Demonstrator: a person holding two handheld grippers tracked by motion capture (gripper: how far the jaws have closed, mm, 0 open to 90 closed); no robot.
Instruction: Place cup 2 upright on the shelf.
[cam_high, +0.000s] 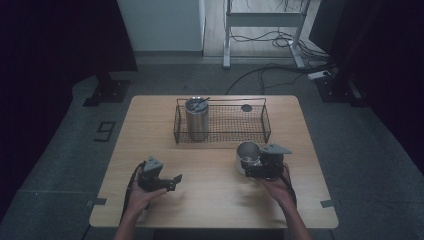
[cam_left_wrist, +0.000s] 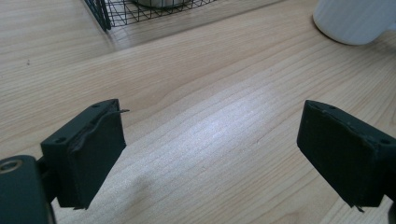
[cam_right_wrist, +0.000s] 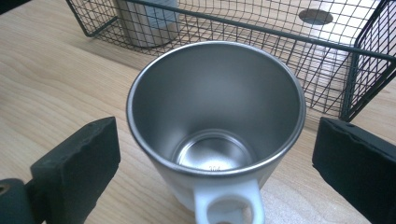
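one mug (cam_right_wrist: 215, 135), one basket (cam_high: 222, 131), perhaps one tumbler (cam_high: 196, 118); both tools released.

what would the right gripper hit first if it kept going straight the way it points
Most likely the steel-lined white mug: it stands between the right gripper's open jaws, handle toward the camera. The wire basket lies behind it.

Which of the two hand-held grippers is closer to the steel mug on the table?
Right. The right gripper sits at the mug, its open jaws either side of it without touching. The left gripper rests open, well off to the mug's left.
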